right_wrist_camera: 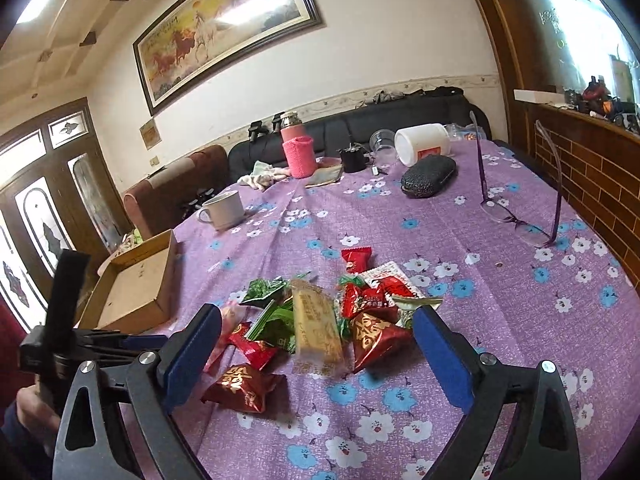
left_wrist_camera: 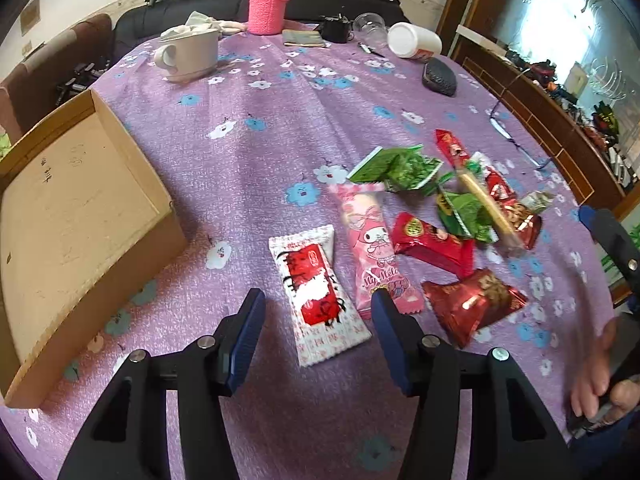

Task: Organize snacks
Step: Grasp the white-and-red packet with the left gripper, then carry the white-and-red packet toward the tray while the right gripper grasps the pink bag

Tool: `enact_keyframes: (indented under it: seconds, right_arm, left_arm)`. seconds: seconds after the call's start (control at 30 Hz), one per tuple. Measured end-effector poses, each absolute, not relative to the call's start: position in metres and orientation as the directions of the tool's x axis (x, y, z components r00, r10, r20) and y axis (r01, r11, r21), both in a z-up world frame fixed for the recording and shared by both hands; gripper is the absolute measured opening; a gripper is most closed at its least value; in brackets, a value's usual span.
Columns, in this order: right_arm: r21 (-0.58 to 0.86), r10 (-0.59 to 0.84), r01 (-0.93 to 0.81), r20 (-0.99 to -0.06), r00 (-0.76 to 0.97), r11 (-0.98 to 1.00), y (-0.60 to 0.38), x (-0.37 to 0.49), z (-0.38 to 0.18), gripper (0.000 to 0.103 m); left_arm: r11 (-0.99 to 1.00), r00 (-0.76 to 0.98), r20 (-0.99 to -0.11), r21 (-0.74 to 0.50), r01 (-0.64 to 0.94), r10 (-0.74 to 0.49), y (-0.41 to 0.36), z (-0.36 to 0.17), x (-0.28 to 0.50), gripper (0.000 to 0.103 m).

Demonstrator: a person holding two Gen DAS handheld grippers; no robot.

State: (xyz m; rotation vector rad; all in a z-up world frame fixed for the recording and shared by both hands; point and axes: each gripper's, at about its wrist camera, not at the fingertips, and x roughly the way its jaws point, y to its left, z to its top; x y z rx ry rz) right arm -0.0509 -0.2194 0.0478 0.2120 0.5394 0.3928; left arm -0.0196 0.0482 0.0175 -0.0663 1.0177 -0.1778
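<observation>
A living room with a black sofa and a framed horse painting (right_wrist_camera: 224,28) lay behind a table under a purple flowered tablecloth (left_wrist_camera: 256,152). At the left edge of the left wrist view sat an open cardboard box (left_wrist_camera: 80,216), empty as far as could be seen, and likely meant as the place for the snacks. The snacks lay loose in a heap at centre right of that view, none in the box, so the sorting seemed barely begun.

The left gripper (left_wrist_camera: 318,308) pointed down at the cloth, its jaws partly apart and holding nothing; a white-and-red snack packet (left_wrist_camera: 316,292) lay flat on the table in the gap between its fingers, probably the next pick, just beside a pink My Melody packet (left_wrist_camera: 372,240). The right gripper (right_wrist_camera: 318,344) stood wide open and empty over the heap, framing a tan wafer bar (right_wrist_camera: 316,324), green packets (right_wrist_camera: 272,312) and a glossy dark red pouch (right_wrist_camera: 244,386) with gold print.
</observation>
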Motion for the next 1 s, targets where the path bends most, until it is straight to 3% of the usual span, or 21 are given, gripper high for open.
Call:
enact_keyframes:
  seconds: [0.07, 0.2, 0.57, 0.77, 0.9, 1.0]
  right_arm:
    - [0.296, 0.431, -0.323, -0.460, 0.777, 0.899, -0.217, -0.052, 0.048, 0.098]
    - [0.278, 0.440, -0.347, -0.453, 0.775, 0.896, -0.213, -0.055, 0.048, 0.098]
    - [0.292, 0.478, -0.381, -0.460, 0.748, 0.877, -0.208, -0.055, 0.045, 0.098]
    - [0.404, 0.517, -0.351, -0.445, 0.732, 0.845, -0.222, -0.047, 0.039, 0.098]
    - [0.444, 0.535, -0.338, -0.463, 0.707, 0.830, -0.225, -0.042, 0.036, 0.083]
    - [0.482, 0.569, -0.344, -0.472, 0.673, 0.806, -0.225, -0.040, 0.035, 0.083]
  left_arm:
    - [0.986, 0.521, -0.838, -0.118, 0.119, -0.163, 0.045, 0.014, -0.015, 0.049]
    - [0.990, 0.535, -0.836, -0.065, 0.129, -0.124, 0.037, 0.013, -0.015, 0.028]
    - [0.983, 0.551, -0.814, -0.132, 0.130, -0.182, 0.053, 0.024, -0.029, 0.025]
    - [0.980, 0.584, -0.787, -0.147, 0.135, -0.199, 0.057, 0.036, -0.037, 0.025]
    - [0.977, 0.588, -0.781, -0.161, 0.137, -0.211, 0.060, 0.039, -0.041, 0.025]
    - [0.976, 0.596, -0.773, -0.168, 0.136, -0.216, 0.065, 0.042, -0.044, 0.025]
